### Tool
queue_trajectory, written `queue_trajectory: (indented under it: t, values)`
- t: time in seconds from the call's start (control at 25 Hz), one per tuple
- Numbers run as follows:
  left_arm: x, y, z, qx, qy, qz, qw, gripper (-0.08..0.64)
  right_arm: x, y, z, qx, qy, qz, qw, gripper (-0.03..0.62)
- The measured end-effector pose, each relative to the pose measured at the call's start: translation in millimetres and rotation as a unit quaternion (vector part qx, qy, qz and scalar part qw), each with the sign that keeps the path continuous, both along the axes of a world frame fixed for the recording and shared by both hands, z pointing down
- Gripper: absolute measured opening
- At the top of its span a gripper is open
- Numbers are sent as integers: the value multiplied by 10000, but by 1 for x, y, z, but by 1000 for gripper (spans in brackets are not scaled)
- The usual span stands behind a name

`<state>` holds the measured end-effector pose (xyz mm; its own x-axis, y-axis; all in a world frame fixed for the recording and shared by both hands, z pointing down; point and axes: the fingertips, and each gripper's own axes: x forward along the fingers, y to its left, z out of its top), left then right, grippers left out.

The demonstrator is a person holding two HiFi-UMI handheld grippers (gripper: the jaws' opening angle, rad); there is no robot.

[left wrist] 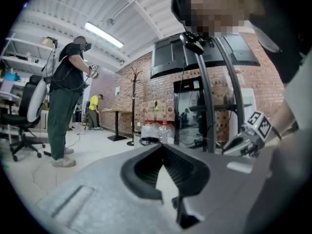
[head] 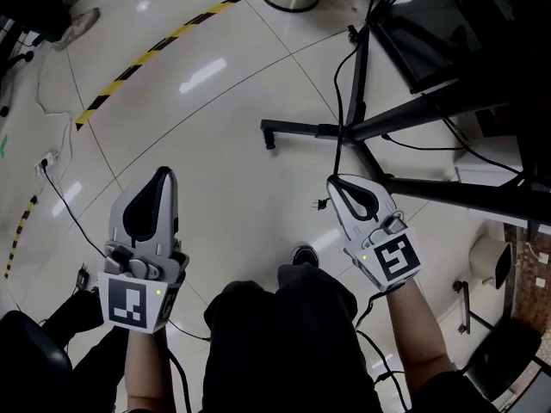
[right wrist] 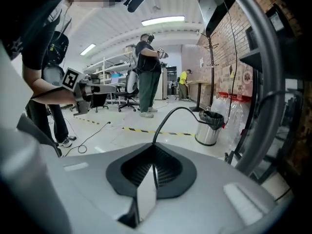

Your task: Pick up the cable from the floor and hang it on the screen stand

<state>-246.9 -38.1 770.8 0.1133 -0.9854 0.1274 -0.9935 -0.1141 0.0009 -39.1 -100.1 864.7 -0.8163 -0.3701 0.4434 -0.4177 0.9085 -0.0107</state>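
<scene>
carrying the cable [head: 339,132] up to the screen stand [head: 405,119] looks like the step in hand. the right gripper [head: 337,182] has its jaws pinched tight on the cable, so the held part is off the floor [head: 215,144]. from the tips it runs toward 12 o'clock, up along the stand's post. in the right gripper view the cable [right wrist: 168,115] arcs out of the closed jaws toward 1 o'clock, and the stand's curved tube [right wrist: 265,82] is near at 3 o'clock. the left gripper [head: 164,175], at 9 o'clock of the right one, has its tips together on nothing.

to do this well, hold the pinch firm and carry the cable over a bar of the stand at 1 o'clock. lay it so that slack hangs on both sides, or it will likely slide off. other wires [head: 422,147] already cross the stand's legs, so steer clear of them. the free left gripper could open to steady the loose run. let go only once the cable rests on the bar.
</scene>
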Motion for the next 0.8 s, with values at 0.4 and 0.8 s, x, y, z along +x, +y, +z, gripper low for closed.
queue_trajectory:
  t: [0.4, 0.8]
  values:
    - [13, -10, -172, 271, -50, -13, 9996, 6, 1, 2, -183, 199, -445, -50, 9988, 12]
    - [35, -9, -312, 423, -60, -79, 9991, 6, 17, -14, -357, 618, -925, 22, 9938, 12]
